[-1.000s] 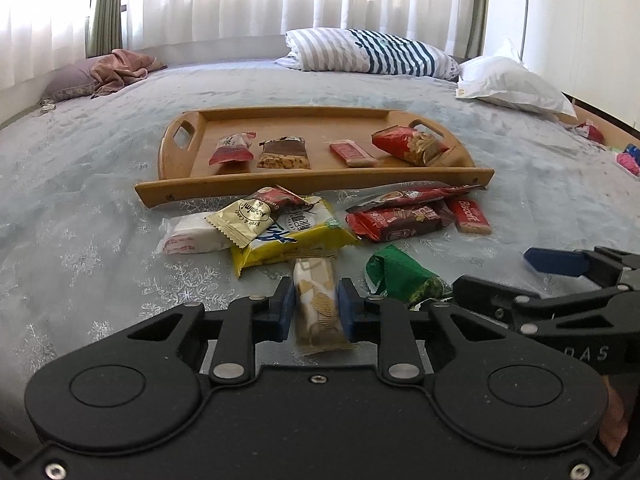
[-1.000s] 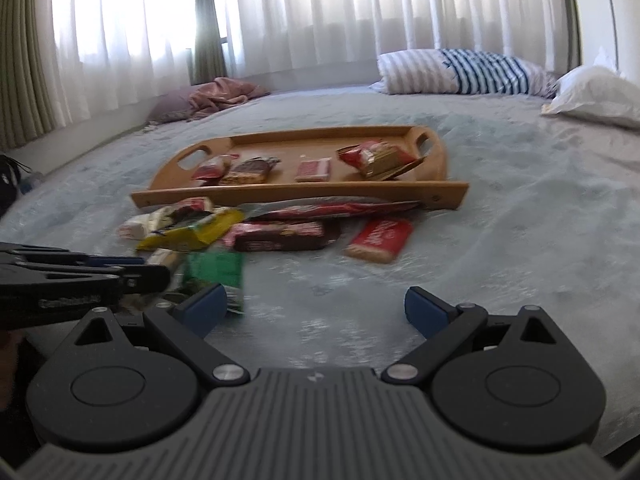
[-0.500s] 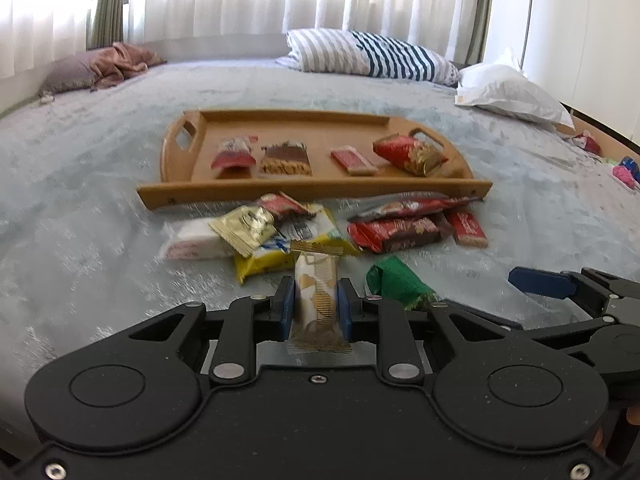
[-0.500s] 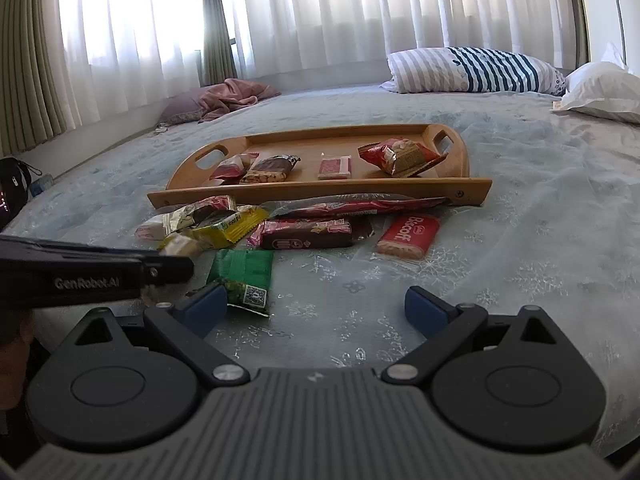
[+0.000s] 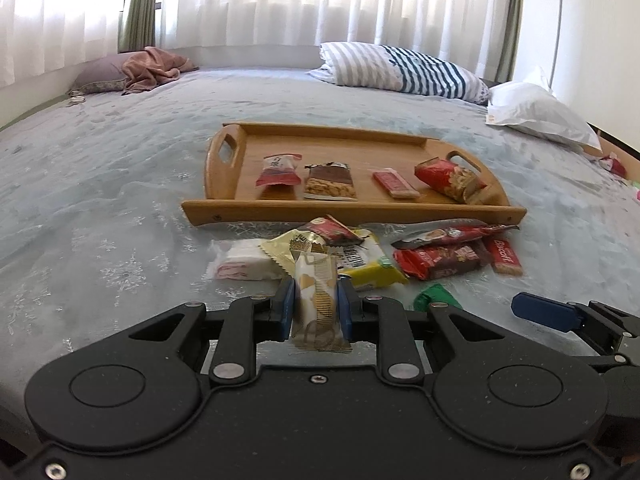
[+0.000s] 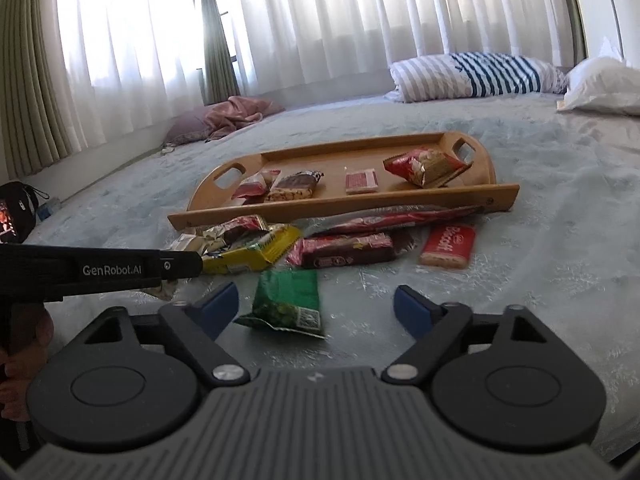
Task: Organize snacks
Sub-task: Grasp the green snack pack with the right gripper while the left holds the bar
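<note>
Two blue pads of the left gripper (image 5: 316,304) squeeze a cream and gold snack bar (image 5: 318,304). Past its fingers lie loose snacks, then the wooden tray (image 5: 352,213). The right gripper (image 6: 316,306) is closing, its fingers wide apart, with a green packet (image 6: 286,300) on the bed (image 6: 540,240) between them, untouched.

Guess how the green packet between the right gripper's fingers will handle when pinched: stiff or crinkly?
The green packet looks like thin crinkled foil, so probably floppy and light. Its glossy skin may slip as the right gripper jaws close; they aren't touching it yet.
</note>
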A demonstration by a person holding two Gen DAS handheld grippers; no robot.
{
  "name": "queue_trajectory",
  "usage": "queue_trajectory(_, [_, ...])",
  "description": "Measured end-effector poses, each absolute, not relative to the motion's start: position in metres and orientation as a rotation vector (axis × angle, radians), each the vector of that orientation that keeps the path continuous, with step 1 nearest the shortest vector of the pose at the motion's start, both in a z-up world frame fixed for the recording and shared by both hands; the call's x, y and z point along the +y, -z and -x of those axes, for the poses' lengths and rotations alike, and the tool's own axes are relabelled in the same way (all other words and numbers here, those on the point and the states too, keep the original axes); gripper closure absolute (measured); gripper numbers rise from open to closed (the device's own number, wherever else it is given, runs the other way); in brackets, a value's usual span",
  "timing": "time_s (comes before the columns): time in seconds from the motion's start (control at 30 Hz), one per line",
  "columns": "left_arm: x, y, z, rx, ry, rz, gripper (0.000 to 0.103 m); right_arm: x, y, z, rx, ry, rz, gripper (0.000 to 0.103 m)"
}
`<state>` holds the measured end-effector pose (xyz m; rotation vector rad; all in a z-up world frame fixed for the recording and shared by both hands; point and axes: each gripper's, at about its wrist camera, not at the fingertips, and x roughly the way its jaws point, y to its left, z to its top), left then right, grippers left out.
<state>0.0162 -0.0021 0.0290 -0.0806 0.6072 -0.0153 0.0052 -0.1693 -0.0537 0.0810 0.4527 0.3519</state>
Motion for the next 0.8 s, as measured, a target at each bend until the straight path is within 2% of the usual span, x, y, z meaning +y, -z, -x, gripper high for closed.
queue_trajectory(0.17, [0.002, -0.027, -0.016, 0.617, 0.006, 0.093, 0.082, -0.157, 0.054, -0.003, 0.436, -0.362, -0.043, 0.028])
queue_trajectory(0.23, [0.002, -0.025, -0.016, 0.621, 0.007, 0.094, 0.082, -0.153, 0.056, -0.004, 0.443, -0.365, -0.038, 0.039])
queue_trajectory(0.33, [0.002, -0.025, -0.015, 0.622, 0.012, 0.092, 0.082, -0.15, 0.057, -0.006, 0.459, -0.374, -0.053, 0.047])
queue_trajectory(0.8, [0.001, -0.02, -0.016, 0.642, 0.022, 0.106, 0.082, -0.142, 0.066, -0.013, 0.474, -0.367, -0.04, 0.05])
